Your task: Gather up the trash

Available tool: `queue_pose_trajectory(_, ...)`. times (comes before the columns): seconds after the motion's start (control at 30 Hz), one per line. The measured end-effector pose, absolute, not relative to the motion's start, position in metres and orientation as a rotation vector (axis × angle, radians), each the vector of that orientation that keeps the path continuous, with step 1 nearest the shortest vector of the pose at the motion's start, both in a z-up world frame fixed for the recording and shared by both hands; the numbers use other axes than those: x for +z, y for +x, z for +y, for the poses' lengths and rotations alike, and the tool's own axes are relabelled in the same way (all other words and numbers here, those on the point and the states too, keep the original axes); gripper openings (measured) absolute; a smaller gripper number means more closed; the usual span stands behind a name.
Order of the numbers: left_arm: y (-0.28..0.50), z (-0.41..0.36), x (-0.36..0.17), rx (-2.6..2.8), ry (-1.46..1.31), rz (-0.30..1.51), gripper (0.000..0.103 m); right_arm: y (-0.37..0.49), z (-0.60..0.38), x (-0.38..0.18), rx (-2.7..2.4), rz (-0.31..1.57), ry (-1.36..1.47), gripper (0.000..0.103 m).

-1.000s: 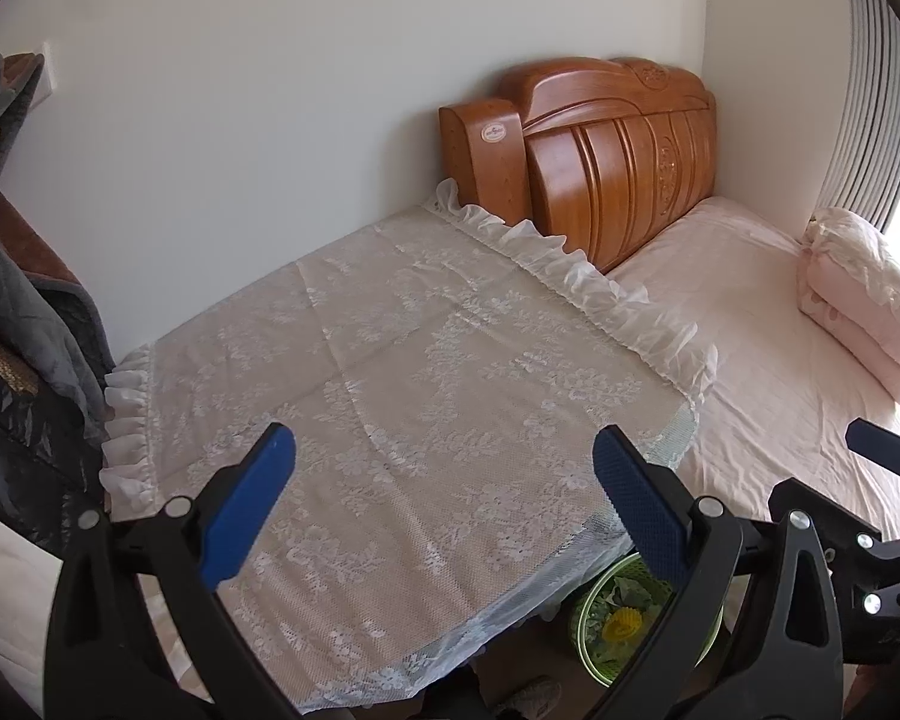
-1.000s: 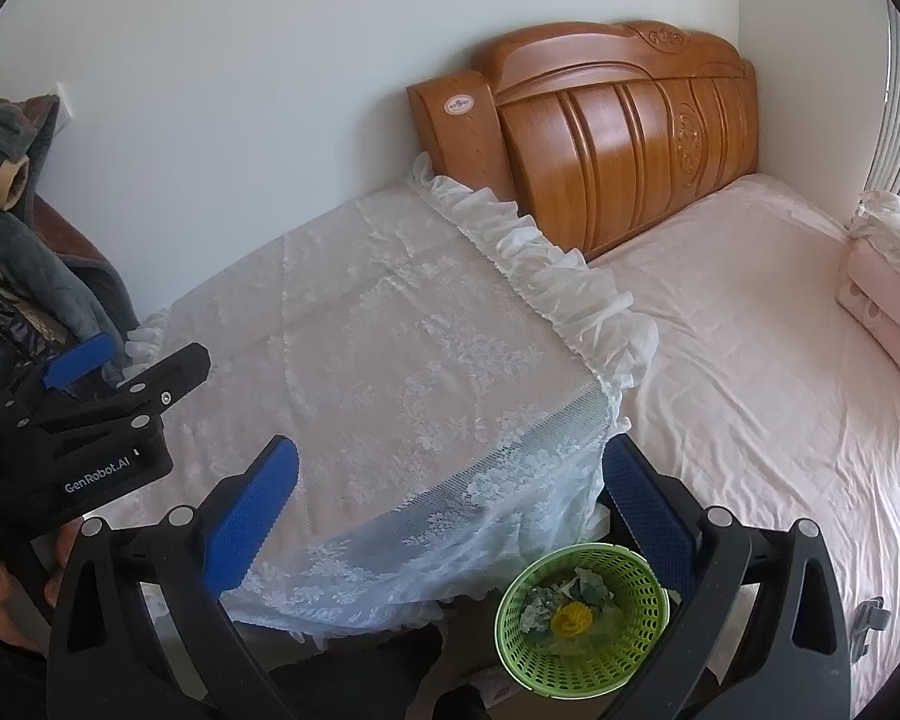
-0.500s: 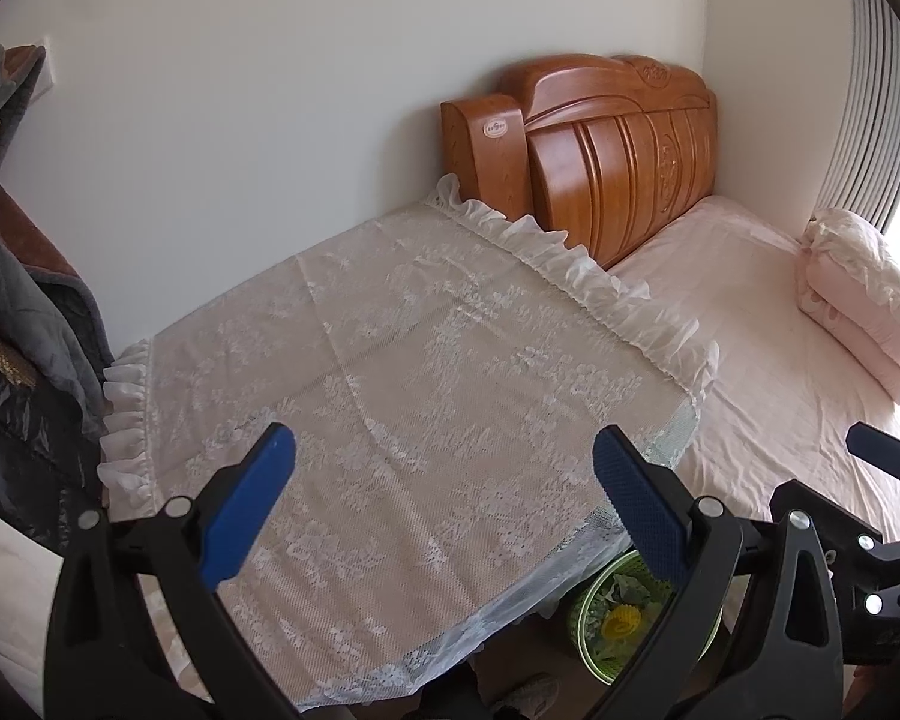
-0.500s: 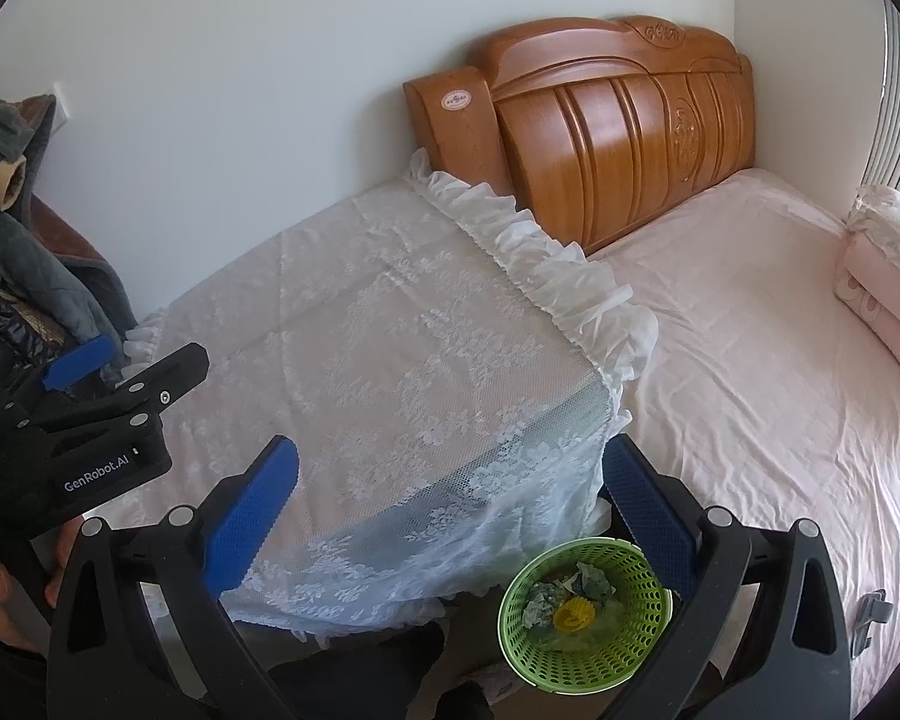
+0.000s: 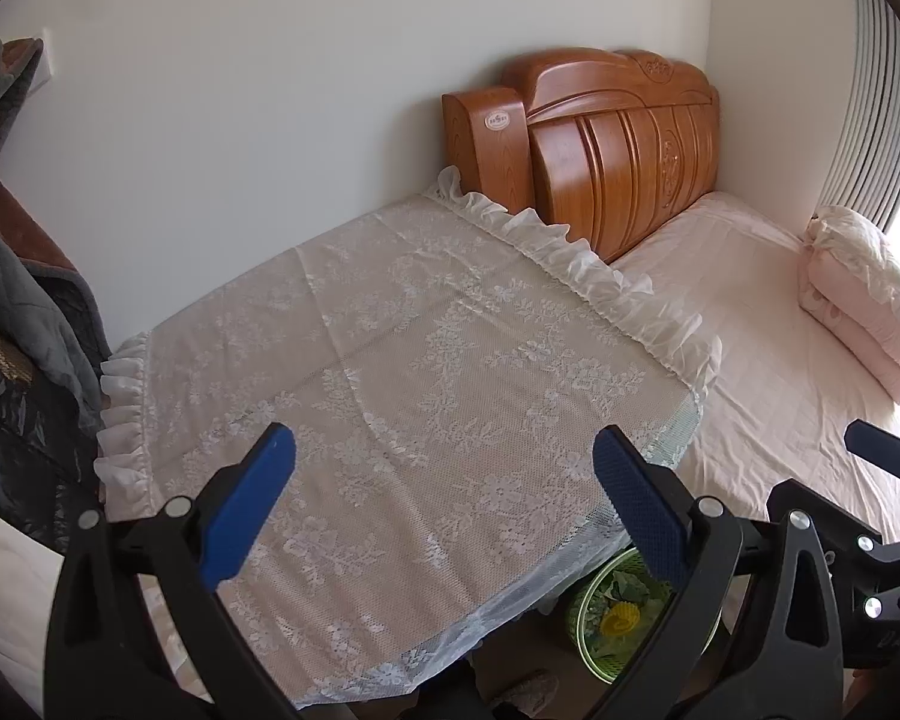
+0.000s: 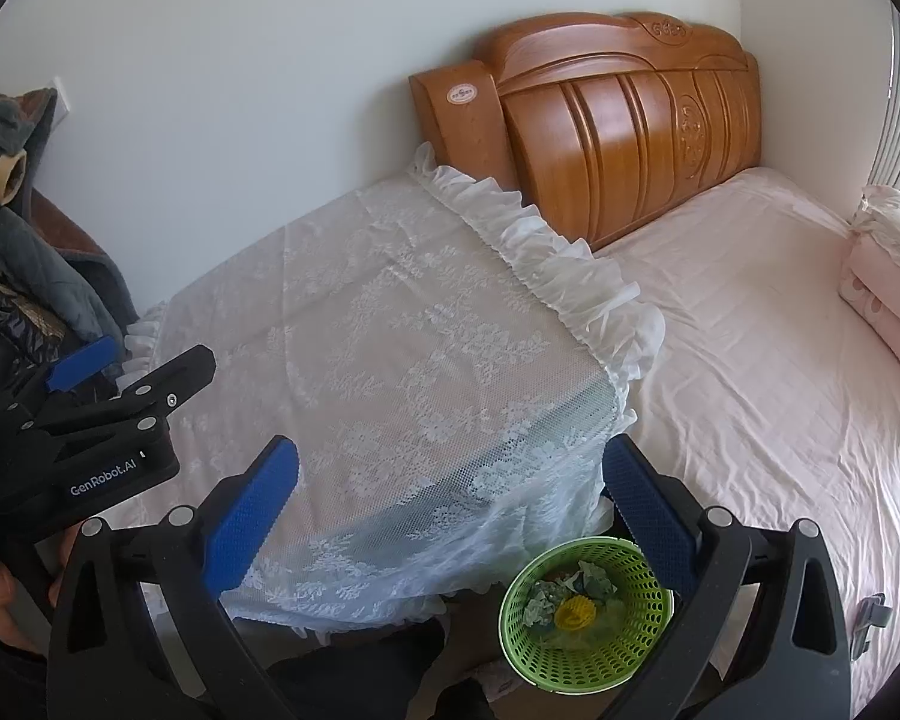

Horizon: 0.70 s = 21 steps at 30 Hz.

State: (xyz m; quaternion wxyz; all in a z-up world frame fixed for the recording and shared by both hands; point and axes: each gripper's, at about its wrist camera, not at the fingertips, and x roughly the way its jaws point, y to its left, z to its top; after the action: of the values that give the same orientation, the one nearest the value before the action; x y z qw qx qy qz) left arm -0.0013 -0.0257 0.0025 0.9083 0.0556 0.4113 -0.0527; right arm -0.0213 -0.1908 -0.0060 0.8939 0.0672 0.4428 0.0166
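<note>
Against the white wall, a table under a lace cloth [image 6: 390,360] stands beside a bed [image 6: 750,360] with pink sheet, wooden headboard [image 6: 618,120] and folded quilt [image 5: 864,294]. Down in the gap between them, a green basket [image 6: 582,654] holds crumpled trash [image 6: 573,609]. Left gripper [image 5: 444,504] and right gripper [image 6: 450,516] both hang above, jaws apart, empty.

Two tools [image 6: 447,504], one green basket [image 6: 570,669], one lace cloth [image 6: 426,360] — one headboard [image 6: 624,126], one folded quilt [image 5: 864,294].
</note>
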Motion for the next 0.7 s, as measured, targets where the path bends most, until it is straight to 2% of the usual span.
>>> queue_pose_trajectory(0.7,0.01,-0.021,-0.008,-0.101,0.093,0.876,0.095,-0.017,-0.188,-0.01,0.049,0.931,0.127,0.101)
